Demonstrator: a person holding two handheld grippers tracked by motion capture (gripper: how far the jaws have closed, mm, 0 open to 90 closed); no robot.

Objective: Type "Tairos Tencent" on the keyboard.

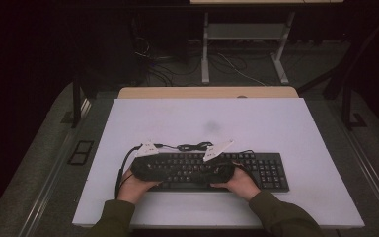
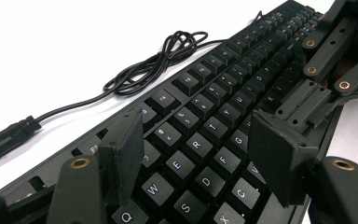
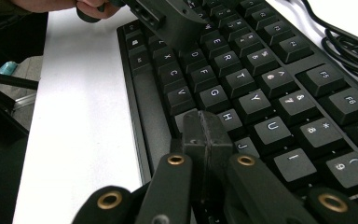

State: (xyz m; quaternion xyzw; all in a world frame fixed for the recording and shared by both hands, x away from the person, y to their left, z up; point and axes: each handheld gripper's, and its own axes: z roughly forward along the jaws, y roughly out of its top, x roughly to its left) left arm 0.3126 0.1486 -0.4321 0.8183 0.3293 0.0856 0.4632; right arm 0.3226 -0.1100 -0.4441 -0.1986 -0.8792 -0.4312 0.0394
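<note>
The keyboard (image 1: pixel 227 170) lies flat near the front edge of the white tabletop (image 1: pixel 276 128), long side facing the person. The high view shows both hands resting over its left half and its cable (image 1: pixel 192 146) coiled just behind it. The left gripper view adds key detail: the left claw (image 2: pixel 205 154) hovers over the Q-W-E-R-T letter block with its jaws partly open, nothing between the pads, and the right claw's linkage enters from the upper right. The right gripper view shows the right claw (image 3: pixel 207 133) with its jaws fully closed against each other, holding nothing, the tip standing at the keys beside H and J. Actual contact with a key cannot be determined.
</note>
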